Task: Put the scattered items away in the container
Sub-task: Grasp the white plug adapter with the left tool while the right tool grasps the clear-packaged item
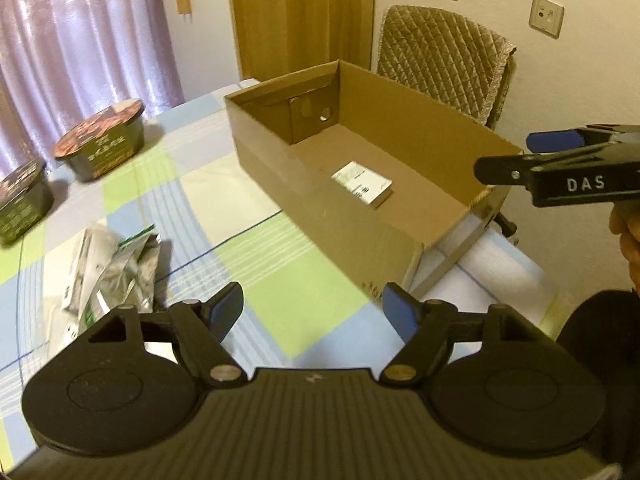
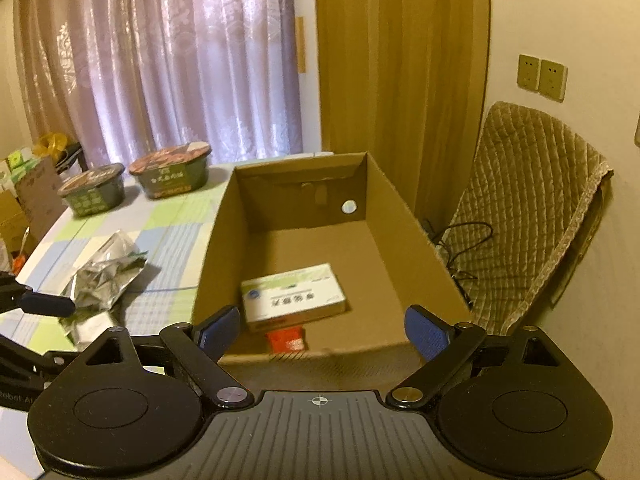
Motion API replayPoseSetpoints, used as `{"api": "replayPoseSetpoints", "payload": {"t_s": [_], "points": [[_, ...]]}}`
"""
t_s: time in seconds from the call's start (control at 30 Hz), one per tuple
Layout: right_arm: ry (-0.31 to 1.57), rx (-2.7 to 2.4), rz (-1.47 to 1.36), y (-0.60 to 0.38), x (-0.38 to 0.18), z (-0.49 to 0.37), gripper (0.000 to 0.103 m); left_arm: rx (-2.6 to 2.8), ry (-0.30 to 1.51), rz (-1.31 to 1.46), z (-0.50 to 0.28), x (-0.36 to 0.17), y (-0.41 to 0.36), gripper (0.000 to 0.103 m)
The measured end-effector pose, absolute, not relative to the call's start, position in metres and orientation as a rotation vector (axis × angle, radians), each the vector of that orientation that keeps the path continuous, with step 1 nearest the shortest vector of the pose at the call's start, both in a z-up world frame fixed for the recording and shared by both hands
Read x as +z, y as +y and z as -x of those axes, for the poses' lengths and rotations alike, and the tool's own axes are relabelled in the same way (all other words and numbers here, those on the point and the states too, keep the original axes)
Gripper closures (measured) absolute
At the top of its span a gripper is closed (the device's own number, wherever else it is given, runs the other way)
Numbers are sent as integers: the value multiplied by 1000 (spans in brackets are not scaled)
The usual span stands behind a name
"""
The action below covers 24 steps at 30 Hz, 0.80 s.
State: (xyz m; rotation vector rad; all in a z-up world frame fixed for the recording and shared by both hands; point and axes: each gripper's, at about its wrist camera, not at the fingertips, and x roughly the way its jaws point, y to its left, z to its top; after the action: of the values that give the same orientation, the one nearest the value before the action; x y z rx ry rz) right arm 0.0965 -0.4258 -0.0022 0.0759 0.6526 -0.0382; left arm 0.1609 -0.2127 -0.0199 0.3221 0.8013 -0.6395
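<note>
Already inside the cardboard box (image 2: 224,240) lies a white-and-green carton (image 2: 294,296), with a small red packet (image 2: 286,339) just beside it against the near wall. Both my grippers are empty: my left gripper (image 1: 314,312) hangs spread over the checked tablecloth (image 1: 260,280), my right gripper (image 2: 322,330) spread at the box's near edge. Left on the table, by my reckoning, are the crumpled silver pouches (image 1: 110,272) near my left gripper and two green noodle bowls (image 2: 172,174) well apart at the far side.
</note>
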Motion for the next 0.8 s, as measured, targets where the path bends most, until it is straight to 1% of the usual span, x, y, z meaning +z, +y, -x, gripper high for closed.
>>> {"api": "replayPoseSetpoints", "payload": {"t_s": [0.17, 0.47, 0.7, 0.8], "points": [[636, -3, -58, -405, 5, -84, 8, -585, 810, -303, -149, -18, -183, 30], [611, 153, -16, -344, 19, -75, 8, -435, 843, -278, -129, -21, -105, 30], [643, 267, 24, -301, 10, -84, 8, -407, 863, -292, -127, -31, -70, 29], [662, 301, 49, -287, 4, -91, 8, -416, 872, -287, -131, -40, -67, 26]]}}
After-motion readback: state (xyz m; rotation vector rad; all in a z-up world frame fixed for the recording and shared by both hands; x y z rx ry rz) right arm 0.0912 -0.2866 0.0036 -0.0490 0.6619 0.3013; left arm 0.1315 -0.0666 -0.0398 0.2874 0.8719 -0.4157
